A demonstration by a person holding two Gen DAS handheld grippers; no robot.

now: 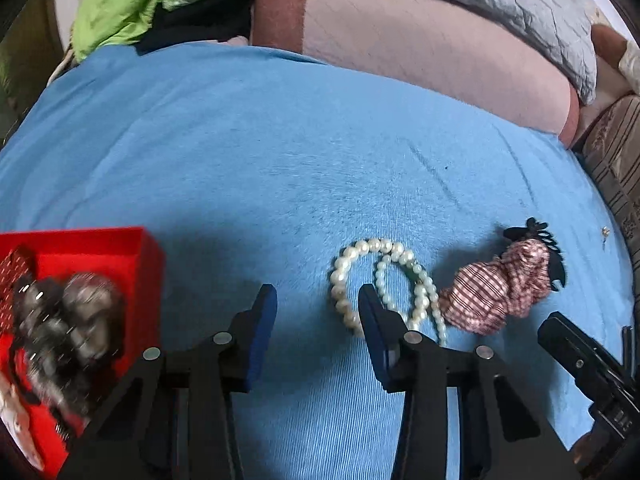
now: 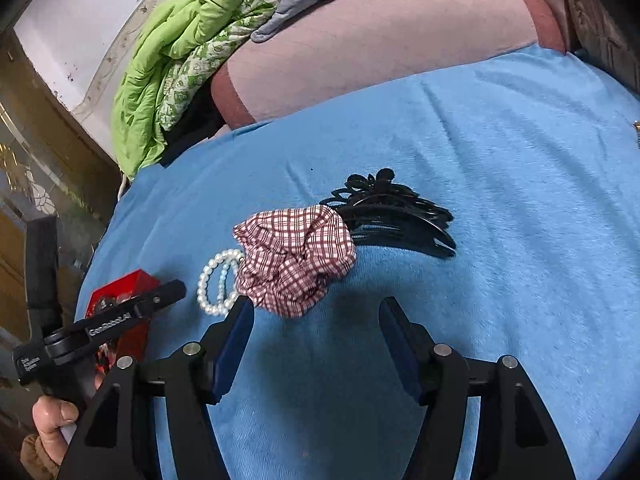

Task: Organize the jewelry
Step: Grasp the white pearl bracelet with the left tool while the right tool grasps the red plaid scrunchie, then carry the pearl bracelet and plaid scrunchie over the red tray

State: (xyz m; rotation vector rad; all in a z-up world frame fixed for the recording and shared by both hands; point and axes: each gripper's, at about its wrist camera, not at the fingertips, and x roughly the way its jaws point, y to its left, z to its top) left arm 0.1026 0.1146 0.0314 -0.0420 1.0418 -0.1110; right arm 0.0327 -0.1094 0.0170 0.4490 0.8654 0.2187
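Note:
White pearl bracelets lie coiled on the blue cloth, just right of my open, empty left gripper; its right finger partly covers them. A red checked scrunchie and a black hair claw lie to their right. A red box at the left holds several dark and silver pieces. In the right wrist view my right gripper is open and empty, just in front of the scrunchie, with the pearls, the claw and the box around it.
A small earring-like piece lies at the cloth's right edge. Pink bedding, a grey quilt and a green blanket lie behind the cloth. A wall and wooden furniture stand at the left.

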